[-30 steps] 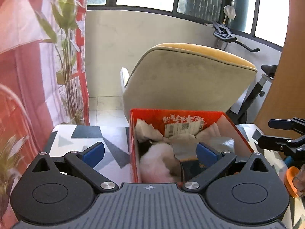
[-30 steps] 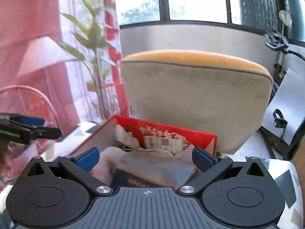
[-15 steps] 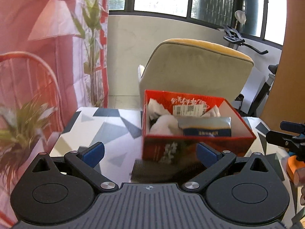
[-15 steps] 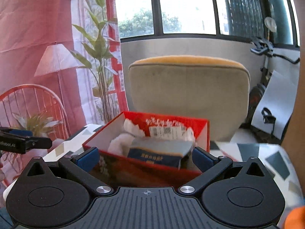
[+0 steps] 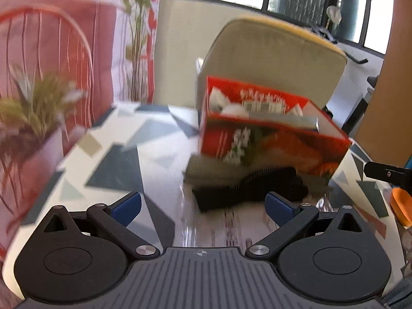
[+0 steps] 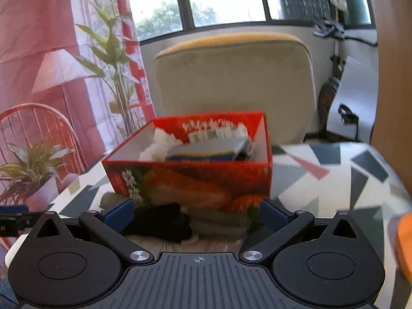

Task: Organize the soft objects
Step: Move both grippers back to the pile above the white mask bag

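Note:
A red cardboard box (image 5: 270, 141) (image 6: 195, 180) stands on the patterned table (image 5: 116, 164) and holds white soft items and a grey-blue packet (image 6: 208, 149). In front of the box lie a black knitted cloth (image 5: 249, 188) (image 6: 159, 221) and a grey-green cloth (image 5: 213, 170) (image 6: 221, 221). My left gripper (image 5: 203, 203) is open and empty, a short way in front of the black cloth. My right gripper (image 6: 195, 211) is open and empty, its fingertips on either side of the cloths.
A beige chair with a yellow top (image 5: 270, 59) (image 6: 231, 77) stands behind the table. A potted plant (image 5: 33, 118) (image 6: 31, 167) sits at the table's left edge. An orange object (image 5: 401, 206) (image 6: 404, 247) is at the right. Red wire chair (image 5: 46, 51) at left.
Both grippers have pulled back and lowered from above the box. The box now sits farther away and the black and grey cloths in front of it have come into view.

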`<state>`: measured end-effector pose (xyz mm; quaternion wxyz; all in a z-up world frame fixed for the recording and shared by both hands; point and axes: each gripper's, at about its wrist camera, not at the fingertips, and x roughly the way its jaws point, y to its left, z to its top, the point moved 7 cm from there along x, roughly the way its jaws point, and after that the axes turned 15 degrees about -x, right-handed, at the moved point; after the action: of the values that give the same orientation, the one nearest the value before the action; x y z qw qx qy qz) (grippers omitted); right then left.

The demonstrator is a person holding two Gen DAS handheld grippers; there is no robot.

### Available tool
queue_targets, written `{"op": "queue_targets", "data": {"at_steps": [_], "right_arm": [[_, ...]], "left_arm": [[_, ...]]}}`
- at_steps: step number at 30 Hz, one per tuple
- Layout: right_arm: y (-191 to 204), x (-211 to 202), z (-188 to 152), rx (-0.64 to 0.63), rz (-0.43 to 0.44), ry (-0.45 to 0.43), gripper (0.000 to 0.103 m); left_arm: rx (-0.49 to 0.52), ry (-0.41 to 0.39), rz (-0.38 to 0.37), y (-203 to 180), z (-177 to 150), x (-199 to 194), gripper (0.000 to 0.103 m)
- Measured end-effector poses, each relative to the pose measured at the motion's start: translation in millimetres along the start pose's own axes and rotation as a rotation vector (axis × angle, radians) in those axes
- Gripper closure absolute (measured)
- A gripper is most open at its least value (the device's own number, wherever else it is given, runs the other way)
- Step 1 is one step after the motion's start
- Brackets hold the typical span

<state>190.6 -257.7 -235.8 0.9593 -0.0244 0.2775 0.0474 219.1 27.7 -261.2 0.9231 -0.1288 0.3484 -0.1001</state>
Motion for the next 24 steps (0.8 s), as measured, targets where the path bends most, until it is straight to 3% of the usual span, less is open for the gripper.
{"op": "queue_targets", "data": {"at_steps": [5, 19, 24], "right_arm": [[3, 9, -21, 0.008, -0.017, 0.065, 0.000], [5, 37, -52, 0.038, 0.033, 0.192, 0.001], [8, 54, -60, 0.036, 0.083, 0.246, 0.010]], "left_arm": [[-0.048, 0.084, -0.019, 6, -15, 15, 0.001], [-0.077, 0.164, 0.025, 22, -27, 43, 0.002], [-0.049, 0.212, 0.022, 24, -22, 64, 0.002]]}}
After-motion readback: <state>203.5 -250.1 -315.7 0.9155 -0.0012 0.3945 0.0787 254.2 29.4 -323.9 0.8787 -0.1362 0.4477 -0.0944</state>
